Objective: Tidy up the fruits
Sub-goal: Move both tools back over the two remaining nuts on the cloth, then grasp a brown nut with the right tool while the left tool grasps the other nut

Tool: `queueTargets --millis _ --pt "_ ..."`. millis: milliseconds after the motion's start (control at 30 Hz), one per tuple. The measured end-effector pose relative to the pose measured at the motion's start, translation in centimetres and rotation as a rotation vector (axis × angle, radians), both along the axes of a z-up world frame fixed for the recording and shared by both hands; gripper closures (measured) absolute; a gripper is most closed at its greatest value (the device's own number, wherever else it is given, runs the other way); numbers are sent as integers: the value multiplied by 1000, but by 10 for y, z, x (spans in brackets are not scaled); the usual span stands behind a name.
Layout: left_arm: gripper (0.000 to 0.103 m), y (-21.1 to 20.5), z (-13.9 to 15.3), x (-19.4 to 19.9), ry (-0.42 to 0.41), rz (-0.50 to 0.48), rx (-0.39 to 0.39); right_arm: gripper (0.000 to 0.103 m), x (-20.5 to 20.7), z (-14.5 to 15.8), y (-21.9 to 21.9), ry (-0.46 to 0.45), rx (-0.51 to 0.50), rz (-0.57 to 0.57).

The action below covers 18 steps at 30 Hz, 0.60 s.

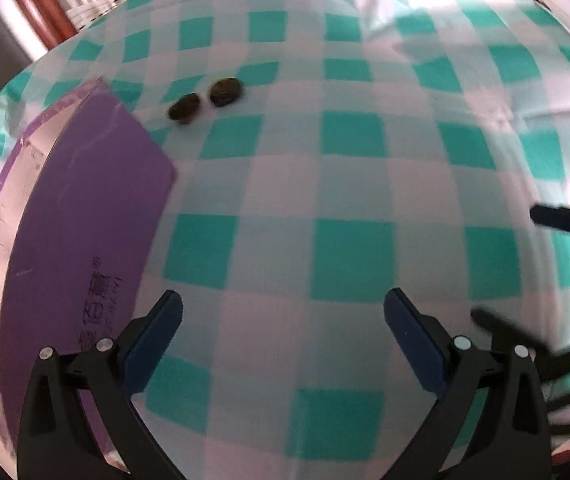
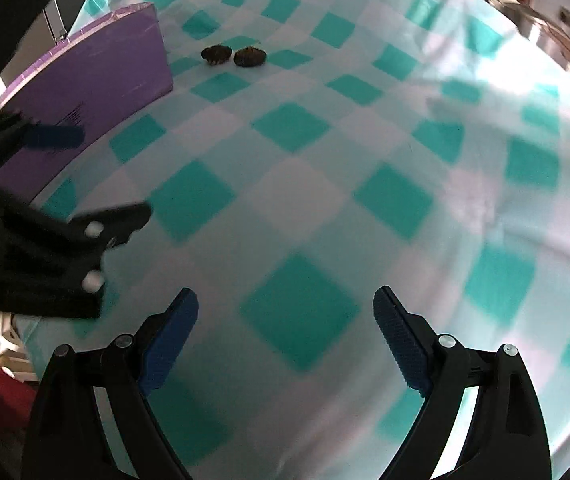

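Nearest, the left gripper [image 1: 283,336] and right gripper [image 2: 285,332] gape wide, empty, above the teal-checked tablecloth [image 1: 349,184]; farther off, two dark wrinkled fruits [image 1: 205,100] wait just beside the purple cardboard box [image 1: 85,208], likely their destination

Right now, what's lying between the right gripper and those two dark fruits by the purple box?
Nothing: the right wrist view shows only bare checked tablecloth between the open right gripper and the two dark fruits.
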State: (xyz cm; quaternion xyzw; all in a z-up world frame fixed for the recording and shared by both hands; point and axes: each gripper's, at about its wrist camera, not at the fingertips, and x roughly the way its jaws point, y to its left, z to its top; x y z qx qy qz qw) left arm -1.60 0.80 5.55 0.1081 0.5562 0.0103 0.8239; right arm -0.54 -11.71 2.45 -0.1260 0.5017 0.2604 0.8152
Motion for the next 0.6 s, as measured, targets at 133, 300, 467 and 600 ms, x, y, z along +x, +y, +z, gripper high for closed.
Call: queueTargets --millis 133,300,467,600 --pt "2 39 0 13 -74 39 8 17 46 2 44 -6 -21 92" --pt "37 57 -1 26 -140 69 31 20 88 -5 100 -32 -84 255" --pt "11 38 -9 24 -128 -134 -45 19 127 -6 99 0 -114 288" --pt "4 36 -19 30 -114 -158 -115 19 164 2 88 20 -61 186"
